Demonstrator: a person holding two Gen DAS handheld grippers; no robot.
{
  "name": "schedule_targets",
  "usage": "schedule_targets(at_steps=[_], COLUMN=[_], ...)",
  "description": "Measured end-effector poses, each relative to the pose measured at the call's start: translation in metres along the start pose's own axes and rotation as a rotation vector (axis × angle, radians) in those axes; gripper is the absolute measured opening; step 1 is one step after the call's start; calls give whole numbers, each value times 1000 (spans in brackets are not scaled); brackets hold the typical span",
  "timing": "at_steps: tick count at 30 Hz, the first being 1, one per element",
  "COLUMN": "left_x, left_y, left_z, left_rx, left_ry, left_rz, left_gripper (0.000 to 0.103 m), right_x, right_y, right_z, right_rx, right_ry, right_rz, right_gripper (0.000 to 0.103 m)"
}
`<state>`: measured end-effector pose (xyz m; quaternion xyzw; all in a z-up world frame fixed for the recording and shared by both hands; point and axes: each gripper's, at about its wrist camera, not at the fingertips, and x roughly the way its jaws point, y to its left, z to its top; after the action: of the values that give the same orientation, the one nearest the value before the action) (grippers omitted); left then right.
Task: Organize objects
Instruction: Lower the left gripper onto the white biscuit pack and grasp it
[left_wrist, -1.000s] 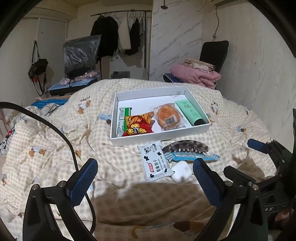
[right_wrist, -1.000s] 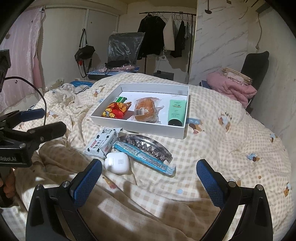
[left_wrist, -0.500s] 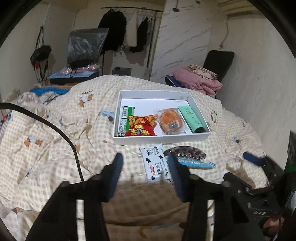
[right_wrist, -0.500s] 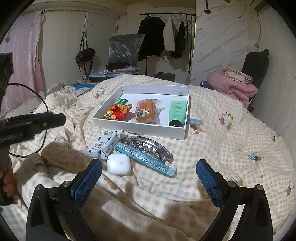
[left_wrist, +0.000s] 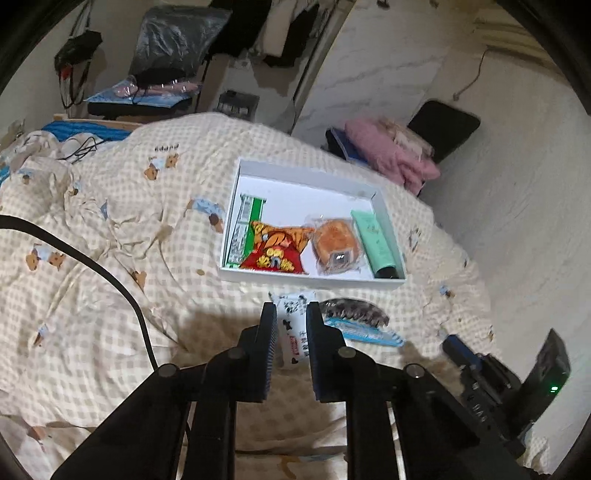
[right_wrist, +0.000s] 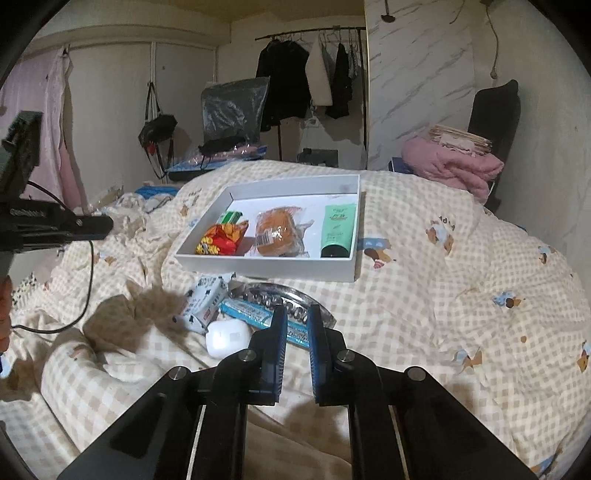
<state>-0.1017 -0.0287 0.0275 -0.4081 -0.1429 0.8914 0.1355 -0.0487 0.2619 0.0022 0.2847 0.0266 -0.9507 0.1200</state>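
A white box (left_wrist: 303, 173) lies on the checked quilt and holds a red snack bag (left_wrist: 275, 251), a wrapped bun (left_wrist: 334, 247) and a green tube (left_wrist: 375, 240). In front of it lie a tissue pack (right_wrist: 205, 301), a dark hair clip (right_wrist: 266, 291), a blue toothbrush pack (right_wrist: 243, 308) and a white earbud case (right_wrist: 227, 338). My left gripper (left_wrist: 290, 308) hovers above the tissue pack (left_wrist: 291, 325), its jaws closing to a narrow gap with nothing in them. My right gripper (right_wrist: 297, 310) hangs over the toothbrush pack, jaws closing too, nothing between them.
A black cable (left_wrist: 92, 266) trails over the quilt on the left. Beyond the bed stand a chair with pink blankets (right_wrist: 450, 170), a clothes rail (right_wrist: 295, 85) and a plastic-covered chair (right_wrist: 232, 107). The quilt to the right of the box is bare.
Both grippers went from wide open to nearly closed. The left one also rose and rolled, and now hides the earbud case in its own view. The right one stayed in place.
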Motion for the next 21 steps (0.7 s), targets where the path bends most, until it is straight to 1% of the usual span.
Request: schedule_targets(at_steps=[1, 4, 6, 8, 9, 10, 11, 12, 13, 14, 15, 16, 18, 21], left_x=[4, 18, 30, 44, 56, 63, 70, 76, 83, 89, 94, 99, 111, 126], left_y=[0, -5, -9, -10, -11, -12, -14, -17, -21, -25, -29, -33, -34, -30], left_z=[1, 6, 8, 10, 10, 10, 10, 9, 9, 9, 9, 9, 9, 11], left_rx=[6, 47, 65, 48, 29, 17, 9, 8, 13, 19, 26, 29, 17, -16], left_ry=[18, 76, 132, 196, 243, 266, 283, 292, 296, 299, 298, 304, 332, 365], left_rz=[2, 18, 26, 26, 14, 10, 12, 21, 43, 62, 72, 75, 87, 117], left_gripper=[18, 18, 18, 19, 23, 26, 36, 51, 59, 70, 73, 74, 78, 78], right_x=[-1, -4, -7, 0, 2, 4, 5, 5, 5, 5, 6, 8, 11, 13], right_y=[-1, -6, -12, -16, -18, -20, -21, -23, -24, -24, -25, -25, -25, -25], right_z=[1, 6, 8, 9, 8, 8, 8, 7, 7, 6, 6, 6, 4, 3], right_rx=[4, 33, 62, 84, 96, 106, 114, 122, 126, 129, 131, 131, 132, 136], right_ry=[-3, -16, -28, 5, 14, 17, 20, 18, 18, 19, 29, 38, 55, 63], right_rz=[2, 17, 19, 29, 34, 49, 63, 68, 73, 73, 74, 74, 79, 81], right_gripper=[3, 2, 2, 2, 2, 2, 2, 2, 2, 2, 2, 2, 2, 2])
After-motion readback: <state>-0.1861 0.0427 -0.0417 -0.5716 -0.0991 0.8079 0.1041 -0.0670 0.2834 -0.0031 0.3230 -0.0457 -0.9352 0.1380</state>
